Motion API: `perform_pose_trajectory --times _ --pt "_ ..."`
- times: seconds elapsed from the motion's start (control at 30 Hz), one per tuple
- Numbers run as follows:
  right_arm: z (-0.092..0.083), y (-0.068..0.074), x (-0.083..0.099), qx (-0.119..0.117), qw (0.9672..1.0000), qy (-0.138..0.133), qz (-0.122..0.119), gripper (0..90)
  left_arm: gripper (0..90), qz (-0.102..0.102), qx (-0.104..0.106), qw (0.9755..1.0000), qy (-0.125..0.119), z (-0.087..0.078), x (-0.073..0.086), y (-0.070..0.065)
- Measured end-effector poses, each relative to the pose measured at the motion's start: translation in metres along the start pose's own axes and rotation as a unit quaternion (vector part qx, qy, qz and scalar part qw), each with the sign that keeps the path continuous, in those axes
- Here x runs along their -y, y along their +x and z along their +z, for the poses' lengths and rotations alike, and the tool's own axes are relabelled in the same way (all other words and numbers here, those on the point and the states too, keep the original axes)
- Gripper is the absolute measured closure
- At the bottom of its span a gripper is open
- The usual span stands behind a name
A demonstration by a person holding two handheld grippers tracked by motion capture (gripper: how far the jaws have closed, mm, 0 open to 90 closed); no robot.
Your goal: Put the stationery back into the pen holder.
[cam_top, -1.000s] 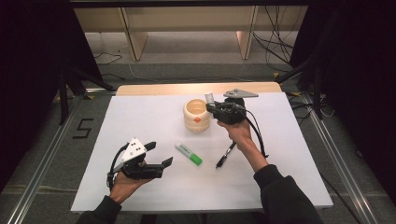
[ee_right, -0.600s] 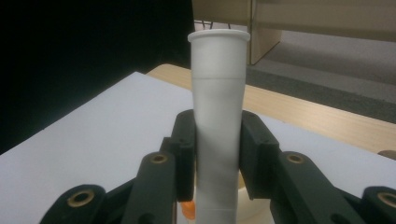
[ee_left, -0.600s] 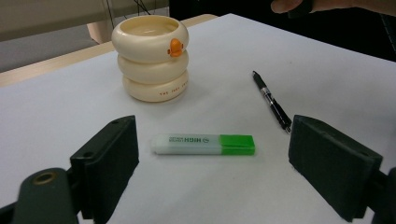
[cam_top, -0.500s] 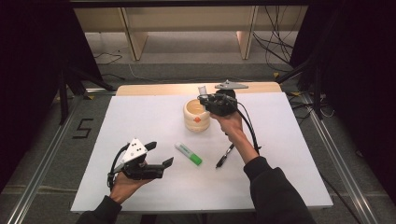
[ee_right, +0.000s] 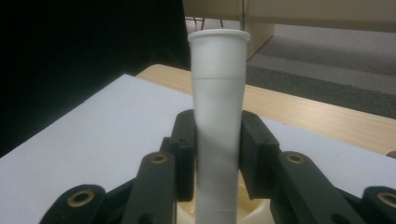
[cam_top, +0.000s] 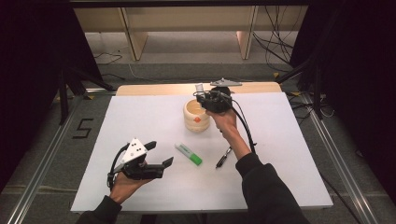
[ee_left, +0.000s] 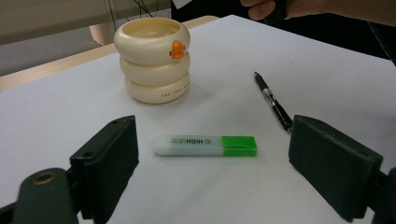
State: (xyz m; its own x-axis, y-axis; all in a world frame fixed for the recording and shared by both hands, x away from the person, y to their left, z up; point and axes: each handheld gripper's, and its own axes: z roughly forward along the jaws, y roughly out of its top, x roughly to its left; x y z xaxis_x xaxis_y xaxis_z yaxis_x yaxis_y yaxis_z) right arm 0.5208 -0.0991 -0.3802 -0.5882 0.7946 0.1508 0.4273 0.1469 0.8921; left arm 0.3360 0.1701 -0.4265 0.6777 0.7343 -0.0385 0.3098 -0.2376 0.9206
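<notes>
The right gripper (cam_top: 201,95) hangs over the cream ringed pen holder (cam_top: 196,116) at the far middle of the white table (cam_top: 289,140), its jaws pinched on a white tube (ee_right: 218,116) held upright; the tube's lower end dips inside the holder's mouth, though whether it touches the bottom I cannot tell; beyond that tube, the inside of the holder is hidden. The left gripper (cam_top: 159,154) rests near the front edge, jaws wide apart and holding nothing; just beyond it lie a green highlighter (ee_left: 205,145) and, further right, a black pen (ee_left: 274,102), both flat on the table and apart from the holder.
</notes>
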Motion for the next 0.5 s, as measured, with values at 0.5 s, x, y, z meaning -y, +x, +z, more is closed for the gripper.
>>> perform_pose_trajectory --times 0.5 --pt "0.02 0.004 0.006 0.012 0.9998 0.018 0.004 69.8 15.3 0.002 0.001 1.0 0.0 -0.001 -0.001 0.0"
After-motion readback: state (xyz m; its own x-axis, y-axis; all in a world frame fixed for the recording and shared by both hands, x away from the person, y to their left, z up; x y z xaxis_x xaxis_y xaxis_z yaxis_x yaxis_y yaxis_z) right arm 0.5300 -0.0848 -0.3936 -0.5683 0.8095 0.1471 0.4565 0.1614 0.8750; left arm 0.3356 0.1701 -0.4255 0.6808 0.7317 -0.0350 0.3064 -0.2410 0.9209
